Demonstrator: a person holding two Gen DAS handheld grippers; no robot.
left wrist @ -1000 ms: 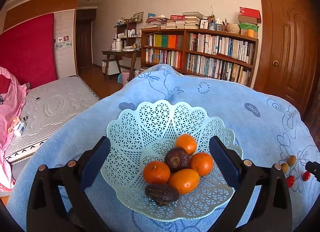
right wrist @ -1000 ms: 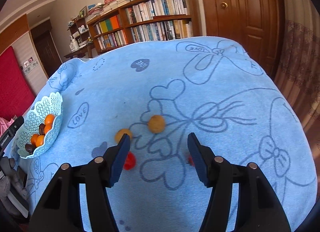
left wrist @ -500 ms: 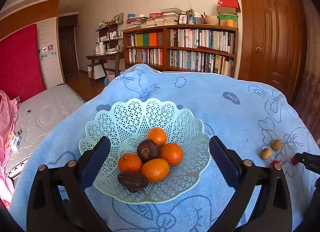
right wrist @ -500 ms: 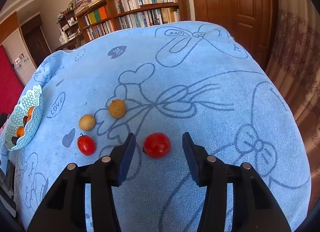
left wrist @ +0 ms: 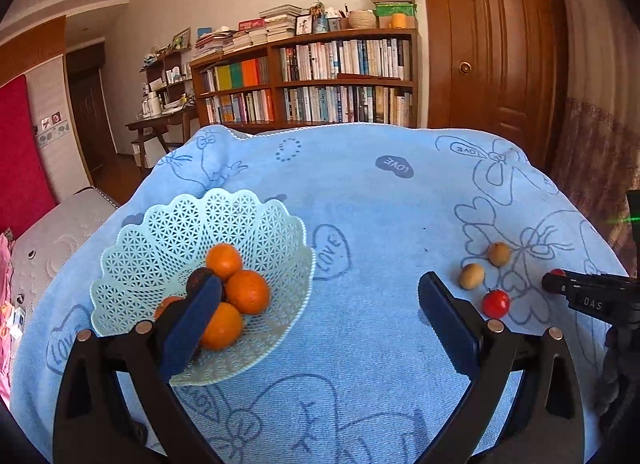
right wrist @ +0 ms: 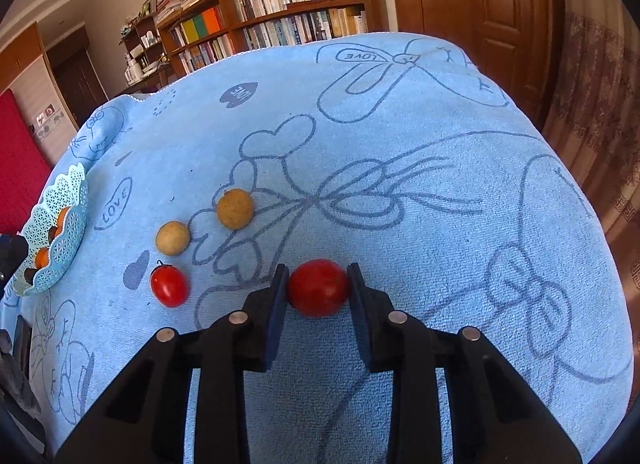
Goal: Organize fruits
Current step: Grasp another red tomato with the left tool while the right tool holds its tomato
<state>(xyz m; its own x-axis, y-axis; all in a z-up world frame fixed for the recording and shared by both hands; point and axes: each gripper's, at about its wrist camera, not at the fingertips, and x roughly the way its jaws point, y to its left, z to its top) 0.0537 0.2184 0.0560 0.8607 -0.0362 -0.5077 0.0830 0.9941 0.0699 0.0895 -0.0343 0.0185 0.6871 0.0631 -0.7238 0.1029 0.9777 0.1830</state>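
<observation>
The right gripper (right wrist: 318,288) sits low over the blue cloth (right wrist: 400,152) on the tabletop, pointing forward. Its jaws are closed on a big red tomato (right wrist: 318,287), one pad on each side, touching it. The tomato rests on the cloth or just above it; I cannot tell which.

To the left of that tomato lies a small red tomato (right wrist: 169,286) with a little green stem. Just past it are two round tan fruits: a pale one (right wrist: 172,237) and a browner one (right wrist: 235,208), close together but apart.

The left gripper (left wrist: 320,328) hangs above the cloth with its jaws wide apart and nothing between them. Its left finger (left wrist: 192,328) is in front of the pale green lacy basket (left wrist: 160,240). In the basket are oranges (left wrist: 247,291) piled together with a dark fruit (left wrist: 197,279) among them. The basket sits well apart from the loose fruits. In the left view, the right gripper's black side (left wrist: 588,296) shows at the far right, with the letters "DAS" on it.

The cloth has hearts with the word "LOVE" (left wrist: 394,166) on them, plus drawn bows and hearts. Behind the tabletop stand a bookshelf (left wrist: 320,76) full of books and a brown door (left wrist: 492,44).
</observation>
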